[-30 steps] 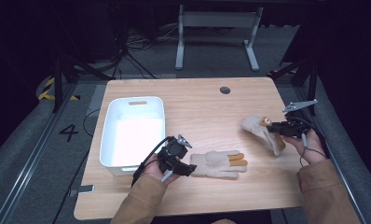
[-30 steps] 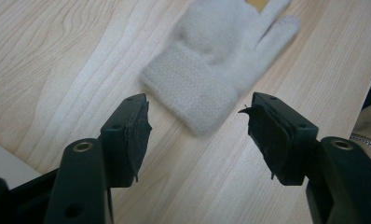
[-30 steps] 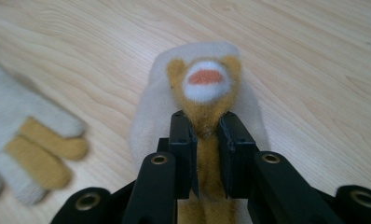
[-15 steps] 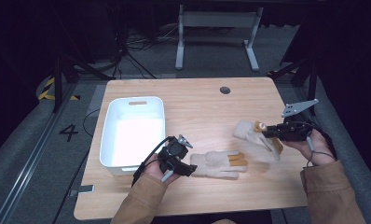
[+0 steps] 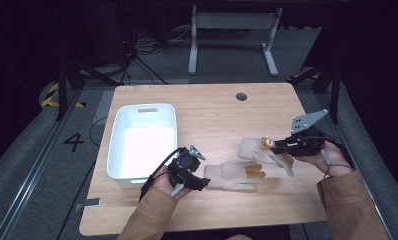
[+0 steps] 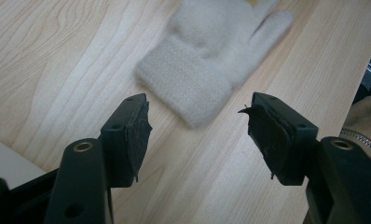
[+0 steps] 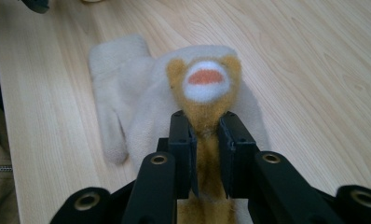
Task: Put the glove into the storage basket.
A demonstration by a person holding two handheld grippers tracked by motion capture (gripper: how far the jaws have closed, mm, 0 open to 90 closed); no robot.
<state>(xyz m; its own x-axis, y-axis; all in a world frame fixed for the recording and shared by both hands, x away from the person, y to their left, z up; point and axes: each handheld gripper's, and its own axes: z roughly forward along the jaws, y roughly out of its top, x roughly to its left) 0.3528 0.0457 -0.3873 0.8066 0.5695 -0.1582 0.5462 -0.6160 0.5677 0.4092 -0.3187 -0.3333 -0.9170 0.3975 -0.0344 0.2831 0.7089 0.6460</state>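
Gloves are closer together now: right gripper [image 5: 270, 145] pinches one glove [image 5: 259, 150] and has carried it left toward the other glove [image 5: 234, 175], beside the wide-open left gripper [image 5: 203, 183].

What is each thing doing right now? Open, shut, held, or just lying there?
Left gripper: open, holding nothing.
Right gripper: shut on the held glove.
Held glove: pinched by its orange part.
Flat glove: lying on the table, untouched.
White bin: upright, looks empty.
Table: bears everything.

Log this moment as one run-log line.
right tool: shut on carried glove | left tool: open, before flat glove | bin: beside
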